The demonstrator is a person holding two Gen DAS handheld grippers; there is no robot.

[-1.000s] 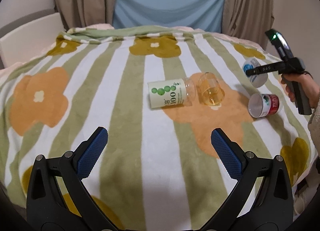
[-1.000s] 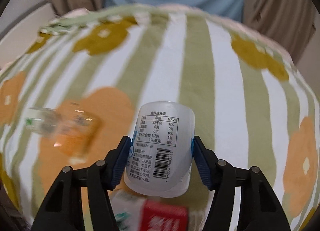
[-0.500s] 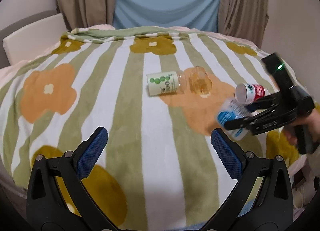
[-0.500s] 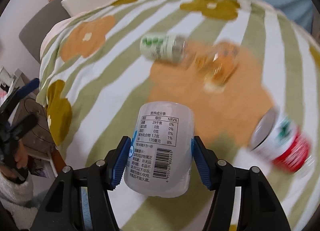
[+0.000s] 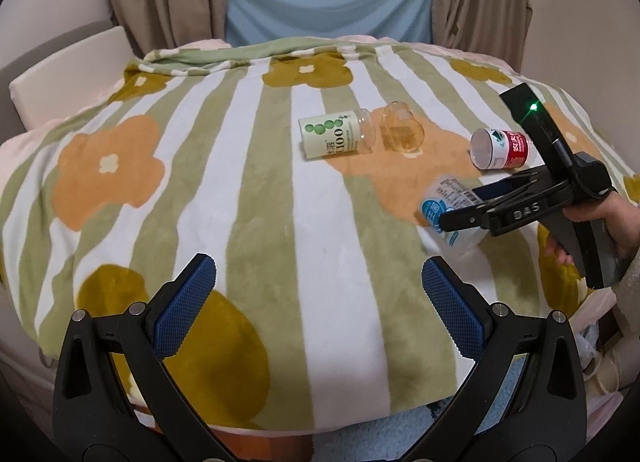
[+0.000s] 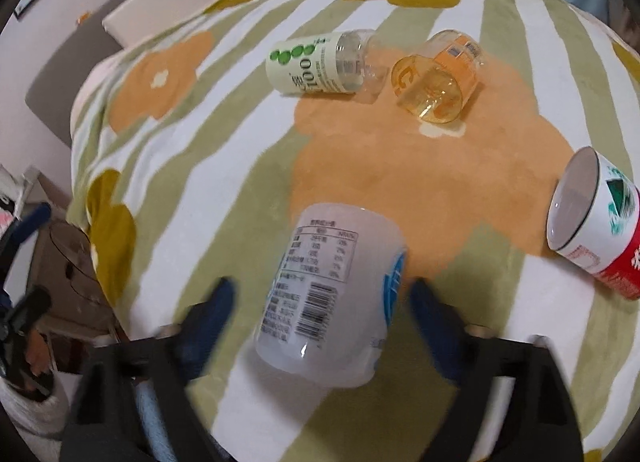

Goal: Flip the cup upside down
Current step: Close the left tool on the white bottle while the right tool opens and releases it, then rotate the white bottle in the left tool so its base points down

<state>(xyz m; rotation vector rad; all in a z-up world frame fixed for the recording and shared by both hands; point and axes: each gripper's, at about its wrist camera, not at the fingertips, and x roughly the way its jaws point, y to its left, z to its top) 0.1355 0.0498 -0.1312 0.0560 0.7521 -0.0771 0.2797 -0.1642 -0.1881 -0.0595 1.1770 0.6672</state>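
Frosted plastic cup (image 6: pixel 332 298) sits tilted on the soft blanket (image 6: pixel 224 166), between the parted pads of the right gripper (image 6: pixel 322 314), which grips nothing; it may topple. Left gripper (image 5: pixel 318 302) hangs wide open, empty

A bed (image 5: pixel 256 198) carries the things. It is covered with a blanket (image 5: pixel 320 262) with green and white stripes and orange and mustard flowers. On the blanket lie three cups on their sides: a green-label cup (image 5: pixel 330 134), an orange cup (image 5: pixel 402 132) just beside it, and a red-label cup (image 5: pixel 502 149) well apart to the right. A white cup (image 6: pixel 332 298) stands tilted near the front edge; whether it rests on the blanket I cannot tell.
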